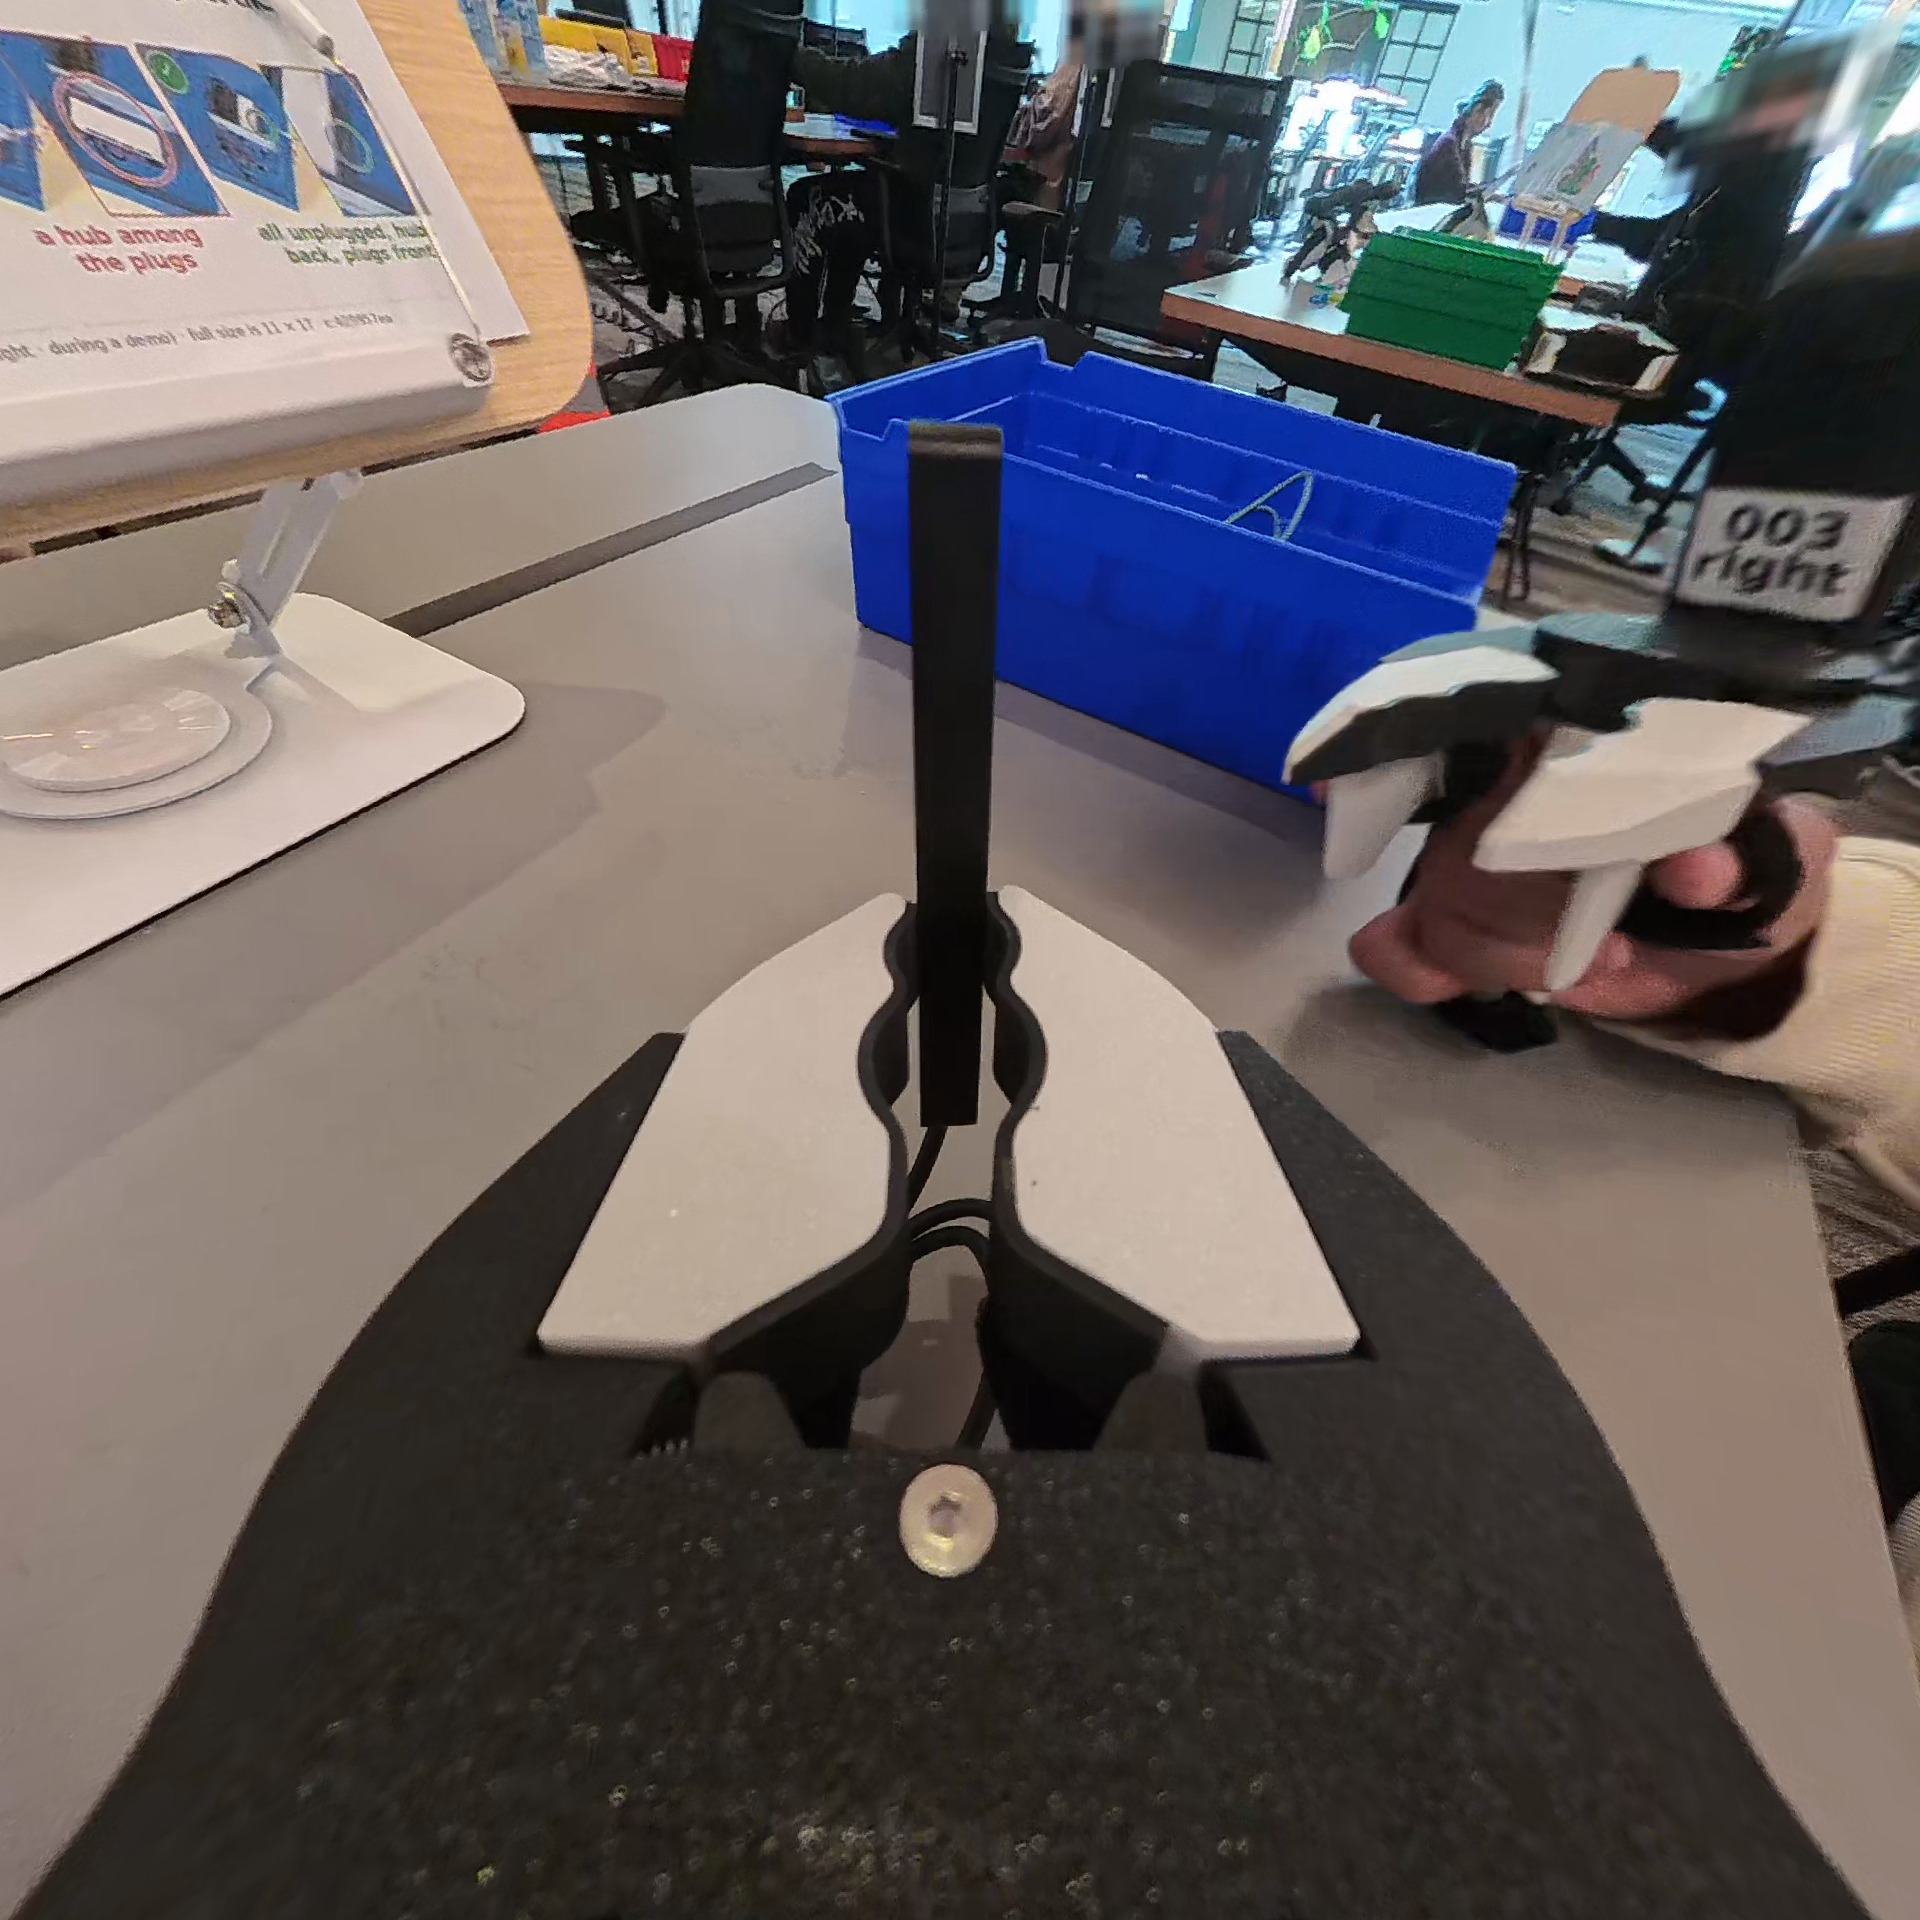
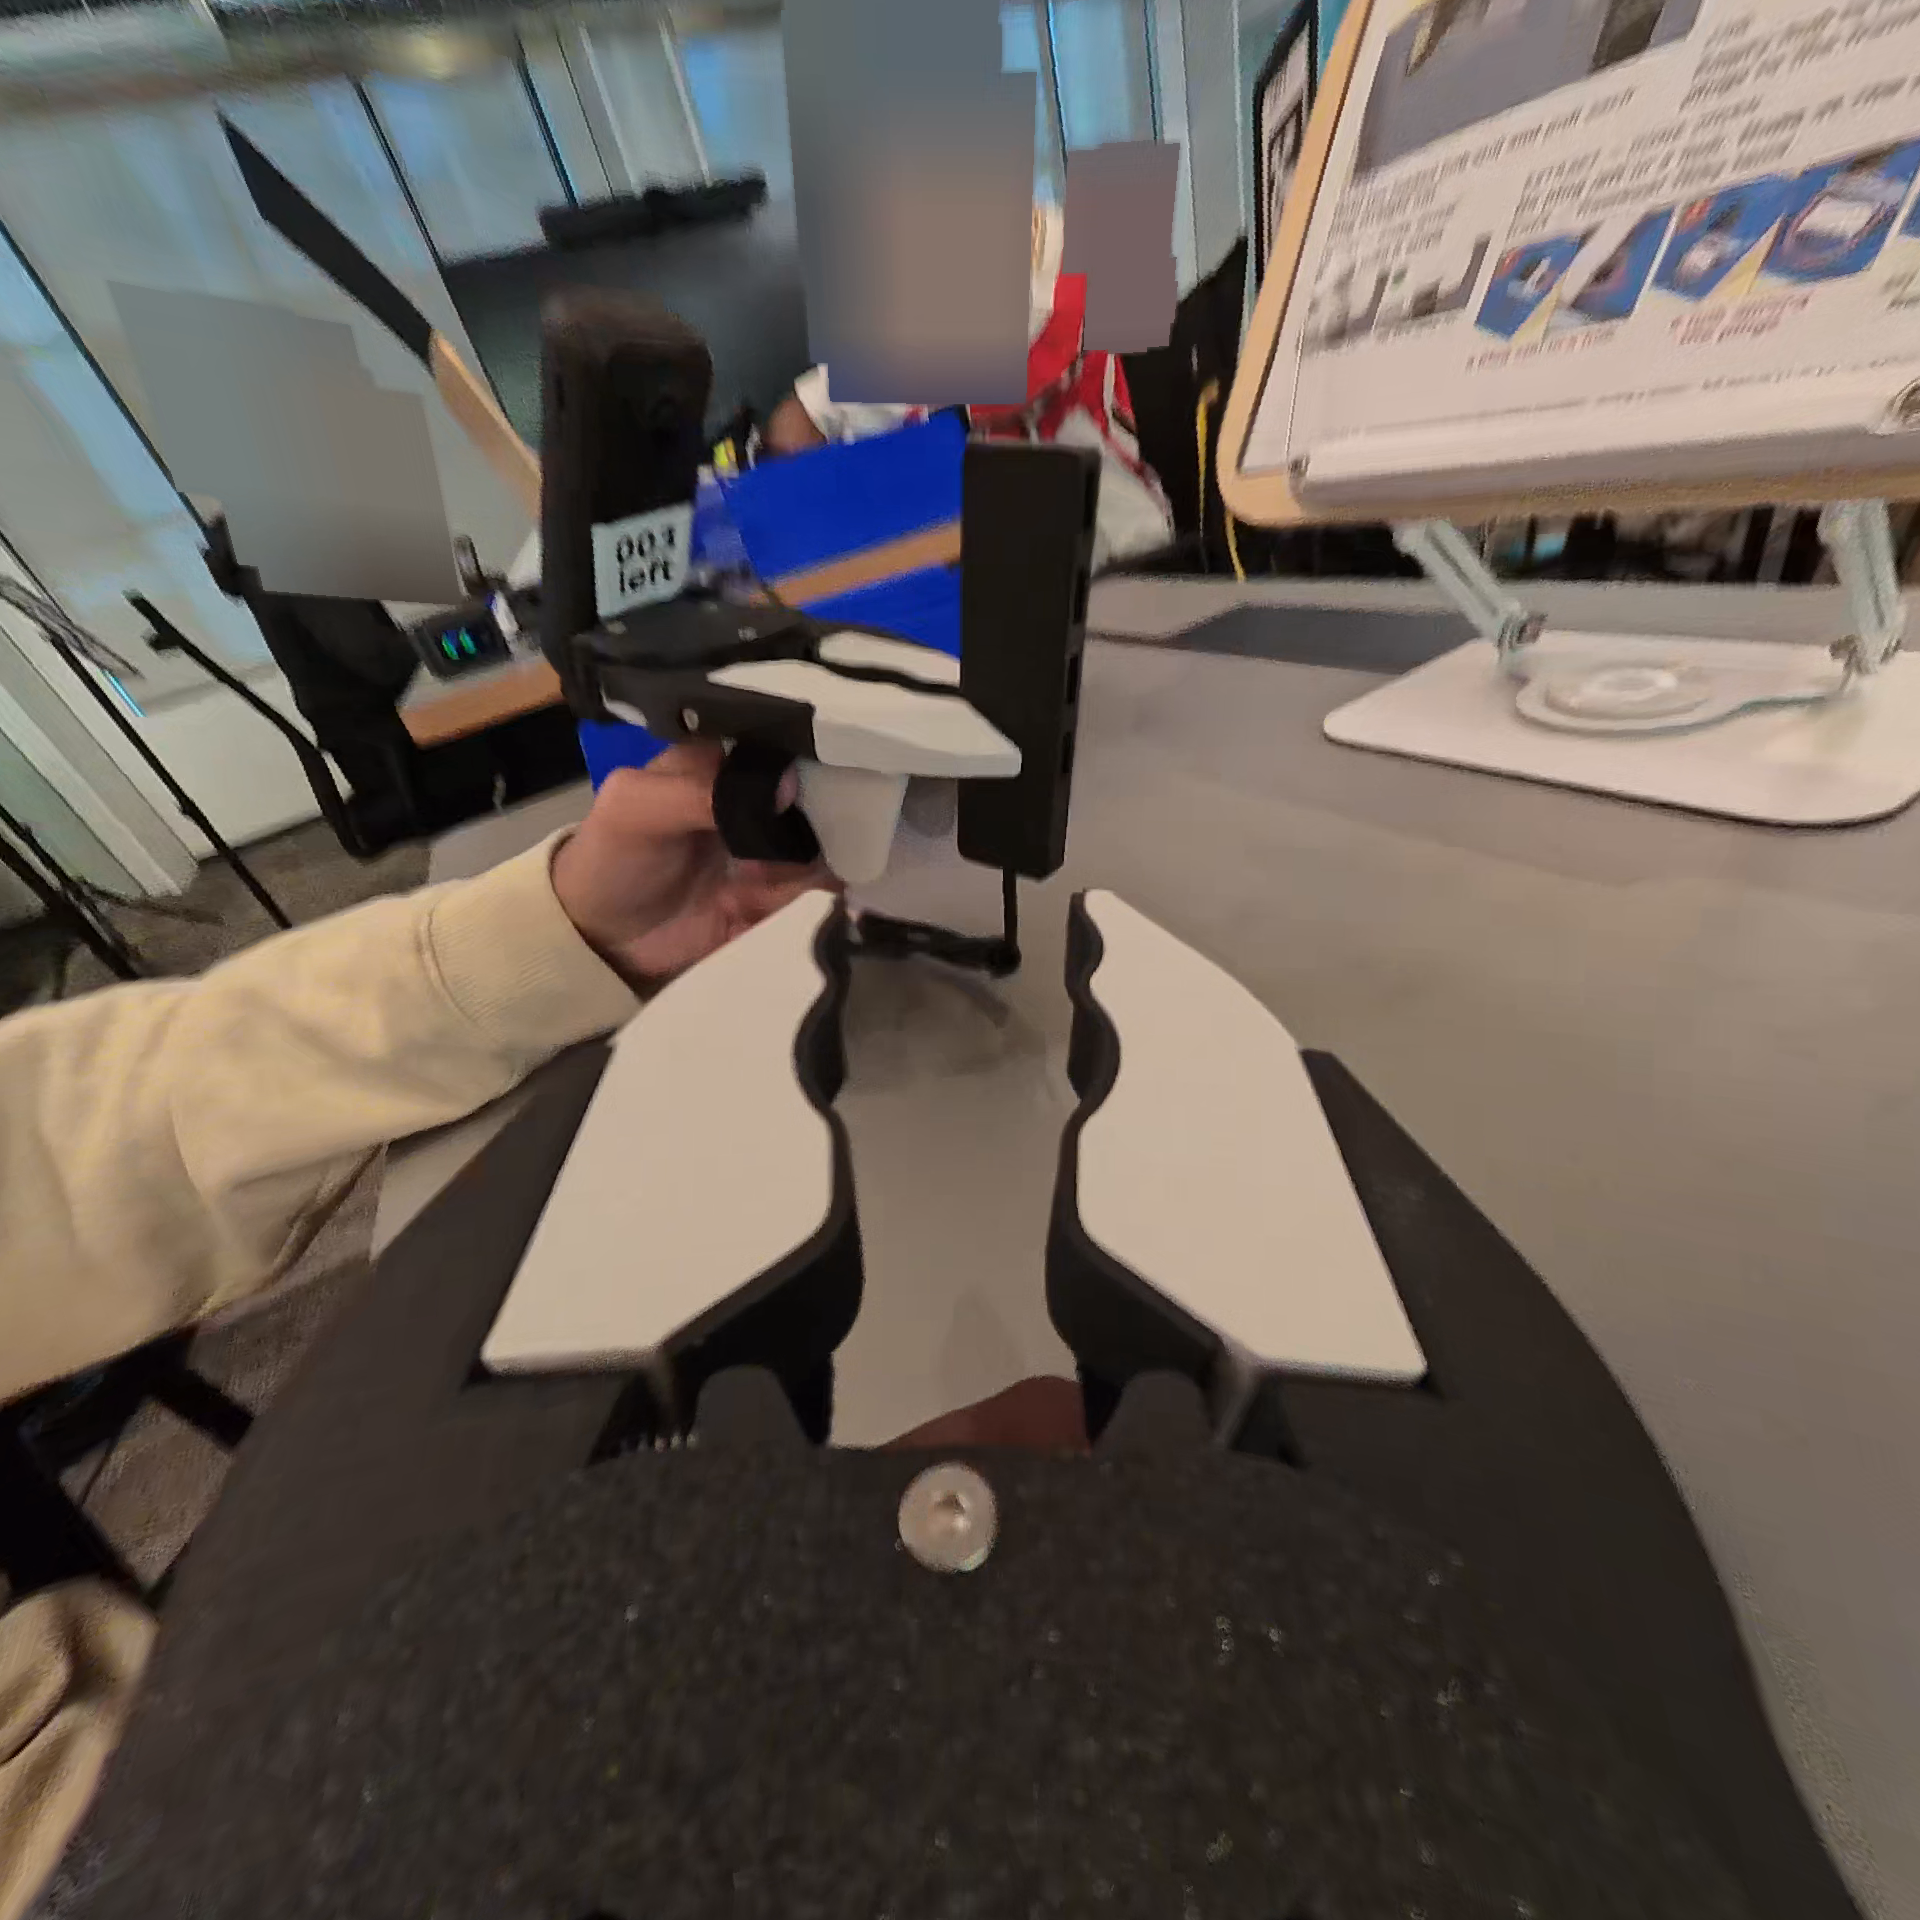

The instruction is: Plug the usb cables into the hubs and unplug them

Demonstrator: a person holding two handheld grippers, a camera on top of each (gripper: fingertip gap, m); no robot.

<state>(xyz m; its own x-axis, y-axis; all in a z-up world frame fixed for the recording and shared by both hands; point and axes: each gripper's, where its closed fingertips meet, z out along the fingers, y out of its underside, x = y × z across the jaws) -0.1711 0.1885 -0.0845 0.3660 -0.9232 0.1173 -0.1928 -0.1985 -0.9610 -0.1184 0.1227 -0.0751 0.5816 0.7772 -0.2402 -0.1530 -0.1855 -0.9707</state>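
We hold the hub [image 1: 951,769] upright in our left gripper [image 1: 951,914], which pinches its lower part, long axis vertical, cable [image 1: 935,1216] hanging below. Our right gripper [image 2: 951,914] is spread and empty; the hub [image 2: 1023,665] stands straight ahead of it, ports along its right edge, above the tabletop [image 2: 1455,1039]. No plug shows.

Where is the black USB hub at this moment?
The black USB hub stands upright, clamped in the left claw above the grey table, in front of the blue bin; the open right claw faces its ports.
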